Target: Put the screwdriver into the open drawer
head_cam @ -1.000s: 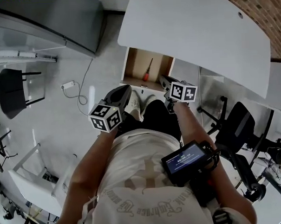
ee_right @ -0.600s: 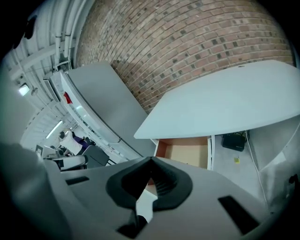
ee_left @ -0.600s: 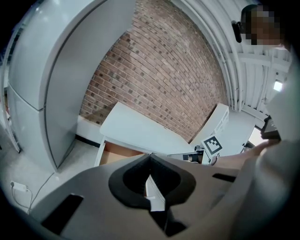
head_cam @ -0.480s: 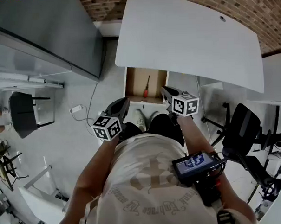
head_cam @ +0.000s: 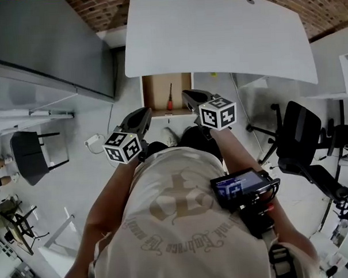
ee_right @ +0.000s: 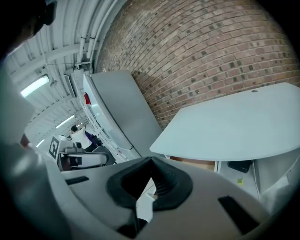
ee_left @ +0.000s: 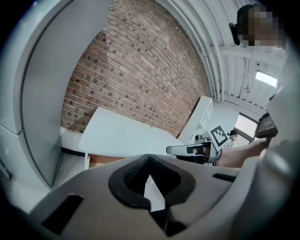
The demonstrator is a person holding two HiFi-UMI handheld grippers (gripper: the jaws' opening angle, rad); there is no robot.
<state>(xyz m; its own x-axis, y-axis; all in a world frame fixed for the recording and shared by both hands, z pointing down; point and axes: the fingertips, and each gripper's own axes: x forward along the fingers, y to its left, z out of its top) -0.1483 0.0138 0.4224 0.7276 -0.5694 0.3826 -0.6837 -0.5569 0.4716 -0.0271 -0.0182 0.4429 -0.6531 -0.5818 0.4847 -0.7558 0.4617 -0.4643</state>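
Note:
The screwdriver (head_cam: pixel 169 99), red handle and dark shaft, lies inside the open wooden drawer (head_cam: pixel 151 94) under the white desk (head_cam: pixel 215 36). My left gripper (head_cam: pixel 144 114) hangs in the air left of the drawer front, shut and empty; its jaw tips meet in the left gripper view (ee_left: pixel 150 157). On the other side, just in front of the drawer's right corner, my right gripper (head_cam: pixel 187 95) is also shut on nothing (ee_right: pixel 151 159). Neither touches the screwdriver. Each gripper shows in the other's view: the right gripper (ee_left: pixel 187 150) and the left gripper (ee_right: pixel 84 160).
A grey cabinet (head_cam: pixel 43 43) stands left of the desk and a brick wall (head_cam: pixel 93 3) behind it. There is a black office chair (head_cam: pixel 300 136) to the right and another black chair (head_cam: pixel 28 156) far left. On the floor lies a power strip (head_cam: pixel 93 141).
Both grippers have risen, the right one more, and the camera has pulled up, so drawer and screwdriver look smaller. The screwdriver stays in the drawer. The jaws stayed shut.

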